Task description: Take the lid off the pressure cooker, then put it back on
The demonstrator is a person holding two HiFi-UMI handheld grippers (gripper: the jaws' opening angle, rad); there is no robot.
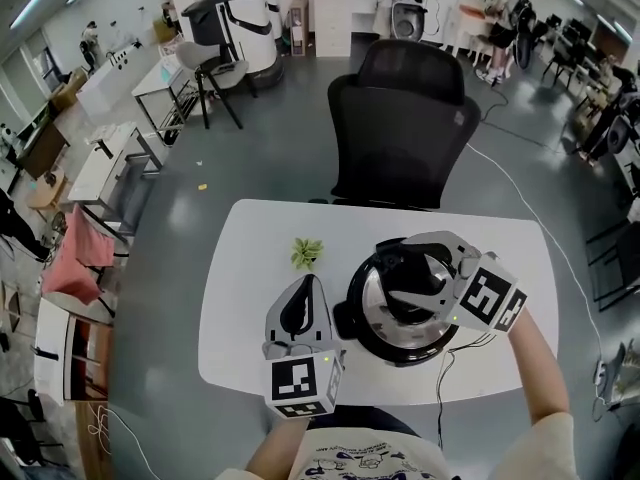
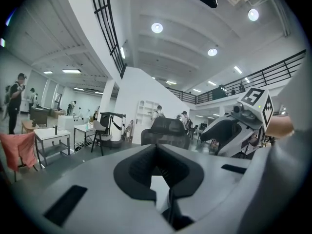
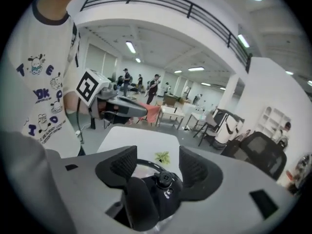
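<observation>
The black pressure cooker (image 1: 400, 353) stands on the right half of the white table (image 1: 250, 348). Its silver lid (image 1: 370, 298) carries a black handle (image 1: 412, 280). My right gripper (image 1: 400, 271) reaches over the cooker from the right. In the right gripper view its jaws (image 3: 158, 167) straddle the handle (image 3: 163, 191), whose sides fill the gap between the pads, with the lid's rim (image 3: 146, 164) beyond. Whether the lid rests on the pot I cannot tell. My left gripper (image 1: 305, 286) hovers left of the cooker, shut and empty, its jaws (image 2: 157, 152) pointing level across the room.
A small green plant (image 1: 306, 253) sits on the table behind the left gripper and shows ahead of the right jaws (image 3: 163, 156). A black office chair (image 1: 400, 118) stands at the table's far edge. A cable (image 1: 440, 373) runs off the front edge by the cooker.
</observation>
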